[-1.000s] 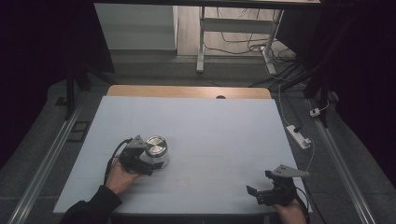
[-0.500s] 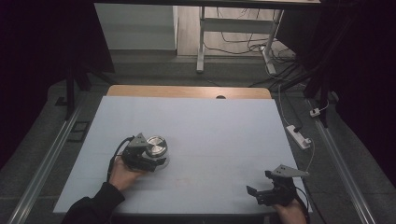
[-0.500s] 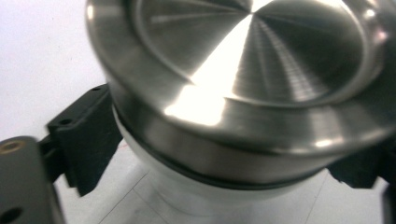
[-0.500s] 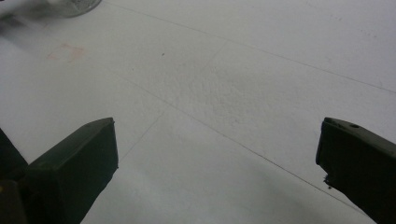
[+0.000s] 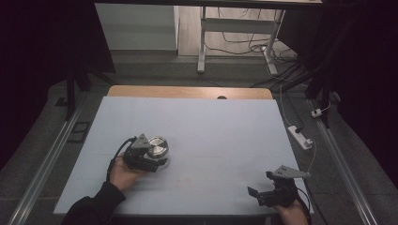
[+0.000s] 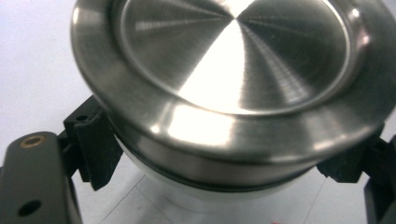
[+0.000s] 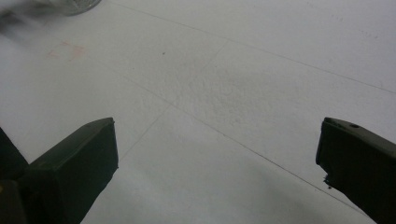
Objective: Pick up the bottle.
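Jaws of left gripper just closed, clamping white-bodied steel-lidded jar

High view overlooks the table; both claw cameras sit close above it.

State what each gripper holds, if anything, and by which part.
The left gripper has just closed on the steel-lidded jar, gripping its pale body below the lid. The right gripper is open, holding nothing.
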`<state>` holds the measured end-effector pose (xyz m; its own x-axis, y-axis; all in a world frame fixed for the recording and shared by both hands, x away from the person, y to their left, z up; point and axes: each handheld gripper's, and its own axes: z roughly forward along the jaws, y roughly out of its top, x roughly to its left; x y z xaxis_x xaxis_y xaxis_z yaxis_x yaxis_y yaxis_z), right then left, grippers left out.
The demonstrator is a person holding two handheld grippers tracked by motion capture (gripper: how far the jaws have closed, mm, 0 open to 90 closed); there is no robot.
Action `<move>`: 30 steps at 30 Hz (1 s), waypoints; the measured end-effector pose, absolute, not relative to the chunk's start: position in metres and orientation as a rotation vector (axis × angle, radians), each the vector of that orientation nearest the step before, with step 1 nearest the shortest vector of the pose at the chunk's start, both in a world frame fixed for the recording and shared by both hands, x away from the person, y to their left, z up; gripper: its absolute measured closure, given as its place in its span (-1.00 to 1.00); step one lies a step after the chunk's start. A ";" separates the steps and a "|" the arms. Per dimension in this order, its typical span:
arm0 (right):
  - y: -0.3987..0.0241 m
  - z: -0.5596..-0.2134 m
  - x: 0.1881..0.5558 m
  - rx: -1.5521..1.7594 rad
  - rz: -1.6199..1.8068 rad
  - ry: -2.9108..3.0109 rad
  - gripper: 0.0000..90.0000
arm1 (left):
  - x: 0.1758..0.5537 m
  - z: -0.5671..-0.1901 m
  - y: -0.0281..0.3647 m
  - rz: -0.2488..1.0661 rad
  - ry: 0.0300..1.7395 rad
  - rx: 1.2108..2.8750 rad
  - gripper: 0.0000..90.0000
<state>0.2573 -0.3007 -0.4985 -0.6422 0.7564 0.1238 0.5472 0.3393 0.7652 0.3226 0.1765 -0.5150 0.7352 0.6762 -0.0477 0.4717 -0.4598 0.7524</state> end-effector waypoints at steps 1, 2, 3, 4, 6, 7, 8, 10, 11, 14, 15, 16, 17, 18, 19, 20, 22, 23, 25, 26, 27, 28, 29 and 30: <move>-0.301 -0.498 0.257 1.172 1.192 2.352 -1.00 | 0.323 -0.515 0.176 0.329 0.868 2.144 -0.65; -0.301 -0.498 0.257 1.172 1.191 2.353 -1.00 | 0.323 -0.514 0.176 0.328 0.870 2.144 -0.65; -0.301 -0.498 0.257 1.172 1.192 2.352 -1.00 | 0.322 -0.514 0.176 0.329 0.873 2.143 -0.65; -0.301 -0.498 0.257 1.172 1.191 2.353 -1.00 | 0.322 -0.513 0.176 0.329 0.874 2.143 -0.65; -0.301 -0.498 0.257 1.173 1.192 2.352 -1.00 | 0.322 -0.511 0.176 0.332 0.871 2.149 -0.65; -0.301 -0.498 0.257 1.173 1.192 2.352 -1.00 | 0.321 -0.510 0.176 0.339 0.867 2.151 -0.65; -0.301 -0.498 0.257 1.173 1.191 2.352 -1.00 | 0.321 -0.509 0.175 0.340 0.862 2.151 -0.65; -0.301 -0.498 0.257 1.172 1.192 2.353 -1.00 | 0.320 -0.506 0.175 0.335 0.854 2.145 -0.65; -0.301 -0.498 0.257 1.172 1.191 2.353 -1.00 | 0.320 -0.504 0.175 0.334 0.848 2.143 -0.65; -0.301 -0.498 0.257 1.174 1.191 2.353 -1.00 | 0.321 -0.500 0.174 0.326 0.833 2.136 -0.65; -0.301 -0.498 0.257 1.174 1.192 2.353 -1.00 | 0.321 -0.498 0.173 0.323 0.828 2.135 -0.65; -0.301 -0.498 0.257 1.174 1.192 2.353 -1.00 | 0.321 -0.496 0.172 0.323 0.823 2.136 -0.65; -0.301 -0.498 0.257 1.175 1.192 2.352 -1.00 | 0.322 -0.495 0.171 0.322 0.817 2.135 -0.65; -0.301 -0.498 0.257 1.176 1.192 2.353 -1.00 | 0.322 -0.494 0.170 0.322 0.813 2.137 -0.65; -0.301 -0.498 0.257 1.176 1.192 2.353 -1.00 | 0.322 -0.492 0.169 0.317 0.806 2.139 -0.65; -0.301 -0.498 0.257 1.176 1.192 2.353 -1.00 | 0.322 -0.491 0.168 0.317 0.798 2.142 -0.65; -0.301 -0.498 0.257 1.177 1.192 2.353 -1.00 | 0.322 -0.489 0.165 0.315 0.786 2.147 -0.65; -0.301 -0.498 0.257 1.177 1.193 2.352 -1.00 | 0.322 -0.488 0.164 0.313 0.778 2.150 -0.65; -0.301 -0.498 0.257 1.177 1.194 2.353 -1.00 | 0.323 -0.485 0.162 0.310 0.768 2.152 -0.65; -0.301 -0.498 0.257 1.177 1.194 2.353 -1.00 | 0.323 -0.484 0.161 0.308 0.763 2.151 -0.65; -0.301 -0.498 0.257 1.176 1.194 2.353 -1.00 | 0.323 -0.483 0.160 0.304 0.758 2.150 -0.65; -0.301 -0.498 0.257 1.177 1.194 2.353 -1.00 | 0.323 -0.482 0.158 0.301 0.750 2.151 -0.65; -0.301 -0.498 0.257 1.177 1.194 2.353 -1.00 | 0.323 -0.481 0.157 0.303 0.745 2.153 -0.65; -0.301 -0.498 0.257 1.177 1.194 2.352 -1.00 | 0.324 -0.480 0.156 0.305 0.740 2.154 -0.65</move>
